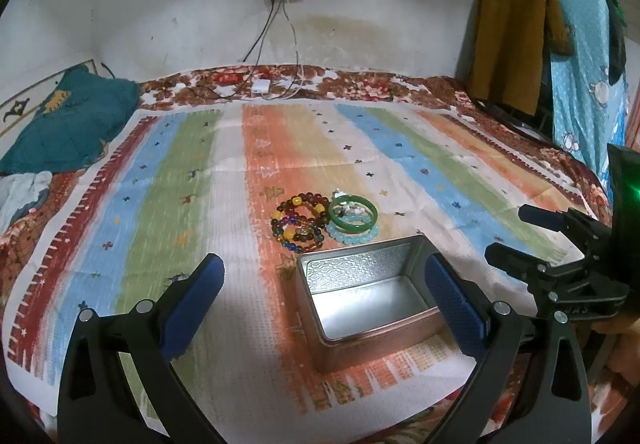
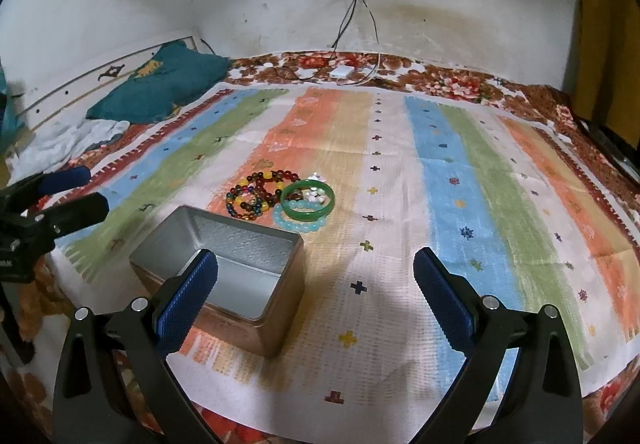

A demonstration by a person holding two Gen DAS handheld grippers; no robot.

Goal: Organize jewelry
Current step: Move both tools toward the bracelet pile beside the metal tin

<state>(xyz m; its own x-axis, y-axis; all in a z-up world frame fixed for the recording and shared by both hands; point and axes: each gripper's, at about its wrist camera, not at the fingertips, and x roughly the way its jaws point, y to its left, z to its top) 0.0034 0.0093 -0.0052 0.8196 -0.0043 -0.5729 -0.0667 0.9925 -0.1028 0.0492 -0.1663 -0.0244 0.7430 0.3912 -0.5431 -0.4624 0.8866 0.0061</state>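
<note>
- My left gripper (image 1: 324,300) hangs low over the striped cloth (image 1: 168,179), its blue pads (image 1: 192,308) wide apart and holding nothing; the open tin box (image 1: 360,296) sits just ahead between them, nearer the right-hand pad
- My right gripper (image 2: 316,296) is likewise spread and empty, hovering beside the tin box (image 2: 224,264), whose near corner lies behind its left pad (image 2: 188,304)
- The jewelry lies in one small heap on the cloth just beyond the box, near its far wall but apart from it: a dark beaded bracelet (image 1: 298,219) with yellow beads, a green bangle (image 1: 354,213) lying over a pale blue bead bracelet (image 1: 352,234), and a small whitish piece (image 1: 352,209) inside the bangle that I cannot make out
- The box looks empty, so I judge nothing is sorted yet and the first pick is the step in hand
- To do it well I would take the green bangle first, since it lies on top: bring one gripper down over its rim, one pad inside the ring and one outside, close gently, and lift straight up so the beads under it do not drag along
- I would steady the box with the other gripper, as a light tin could slide on soft bedding
- Bead strands are best pinched across the strand, not scooped
- No brand, label or readable writing shows on the box, the cloth or the grippers
</note>
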